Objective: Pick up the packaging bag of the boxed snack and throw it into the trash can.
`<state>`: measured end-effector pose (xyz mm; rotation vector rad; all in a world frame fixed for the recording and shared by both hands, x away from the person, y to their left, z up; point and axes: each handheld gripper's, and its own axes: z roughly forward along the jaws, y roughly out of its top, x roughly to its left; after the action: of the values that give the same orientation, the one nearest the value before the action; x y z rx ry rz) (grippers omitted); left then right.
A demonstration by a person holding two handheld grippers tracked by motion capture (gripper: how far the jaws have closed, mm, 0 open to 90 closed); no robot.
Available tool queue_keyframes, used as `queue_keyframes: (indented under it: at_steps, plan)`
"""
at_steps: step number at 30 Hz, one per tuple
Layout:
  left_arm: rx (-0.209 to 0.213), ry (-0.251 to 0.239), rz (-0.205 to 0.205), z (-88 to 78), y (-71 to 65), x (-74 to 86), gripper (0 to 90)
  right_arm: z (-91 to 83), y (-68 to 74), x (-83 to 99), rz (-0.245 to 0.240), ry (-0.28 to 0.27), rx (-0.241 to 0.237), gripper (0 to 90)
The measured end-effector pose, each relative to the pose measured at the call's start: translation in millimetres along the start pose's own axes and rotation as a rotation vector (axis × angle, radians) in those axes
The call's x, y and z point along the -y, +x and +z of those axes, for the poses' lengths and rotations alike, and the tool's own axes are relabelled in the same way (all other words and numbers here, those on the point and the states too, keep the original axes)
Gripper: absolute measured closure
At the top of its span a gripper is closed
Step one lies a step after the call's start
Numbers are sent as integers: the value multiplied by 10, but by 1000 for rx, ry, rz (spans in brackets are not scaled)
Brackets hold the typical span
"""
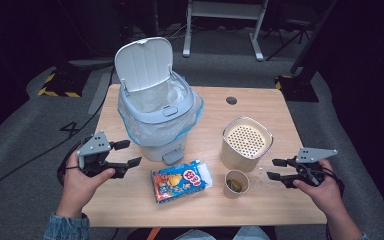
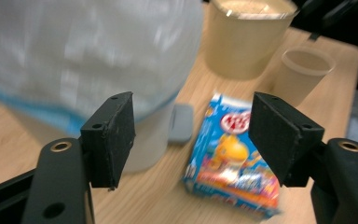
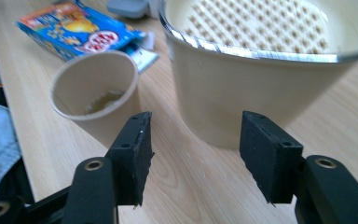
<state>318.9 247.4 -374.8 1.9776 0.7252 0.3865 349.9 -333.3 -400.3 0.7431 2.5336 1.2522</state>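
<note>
Surroundings: Dark floor and cables ringed a pale wooden table (image 1: 130, 200), with a grey desk frame standing at twelve o'clock.
Work in hand: judged from the aim of the jaws, clearing litter into the bin, with the snack box the likely first pick.
Snack box: the blue and orange snack box (image 1: 181, 181) lay flat near the table's six o'clock edge, just in front of the bin's pedal, its far end torn open.
Left gripper: the left gripper (image 1: 125, 154) hung at the box's nine o'clock with jaws spread wide and nothing between them; in the left gripper view the box (image 2: 233, 161) sat framed between the pads.
Right gripper: the right gripper (image 1: 276, 169) waited at the table's three o'clock, jaws apart and empty, facing the paper cup (image 3: 95, 93) and the cream container (image 3: 261, 70).
Handling: the box looked light, thin-walled card, probably glossy and easy to crush.
Where to hold: across the short width near the closed end, with gentle pressure; the torn flap would likely fold.
Bin: the grey pedal bin (image 1: 155, 110) stood at the box's eleven o'clock, lid up, clear liner in place.
Risk: the cup held some liquid at its bottom and stood close to the box's three o'clock side, so a sweep could tip it.
</note>
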Motion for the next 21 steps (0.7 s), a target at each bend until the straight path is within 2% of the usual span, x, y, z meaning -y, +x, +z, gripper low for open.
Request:
queue_keyframes:
  at_steps: [1,2,3,4,5,8,9,11,12,13,14,16,19,20,21]
  plan:
    - [0,0,0,0,0,0,319,0,0,0,0,0,0,444]
    - [3,0,-31,41,44,163,322,1,28,-93,-11,-6,-19,441]
    - [3,0,-31,41,44,163,325,1,28,-93,-11,-6,-19,441]
    - [4,22,-48,67,70,235,325,13,50,-195,-29,-3,-30,437]
    - [-14,45,-45,84,95,303,327,20,65,-246,-33,-5,-38,436]
    - [-19,62,-77,142,152,517,331,66,116,-387,-36,-15,-73,426]
    - [-26,73,-94,187,186,652,333,88,132,-432,-41,-17,-83,422]
    - [-37,92,-107,242,220,770,333,145,161,-518,-56,-15,-95,417]
    - [-37,92,-107,242,220,770,333,145,161,-518,-56,-15,-95,417]
    - [-38,105,-106,273,237,822,333,207,192,-594,-68,-7,-103,424]
    - [-39,124,-103,308,250,873,333,207,192,-594,-68,-7,-103,424]
    - [-55,187,-92,389,282,986,334,318,249,-690,-92,10,-117,423]
    - [-56,195,-98,427,302,1029,335,398,293,-744,-105,22,-129,413]
    - [-58,198,-106,445,310,1046,336,485,337,-787,-117,32,-137,400]
    - [-64,218,-99,486,323,1071,336,527,356,-805,-123,37,-140,394]
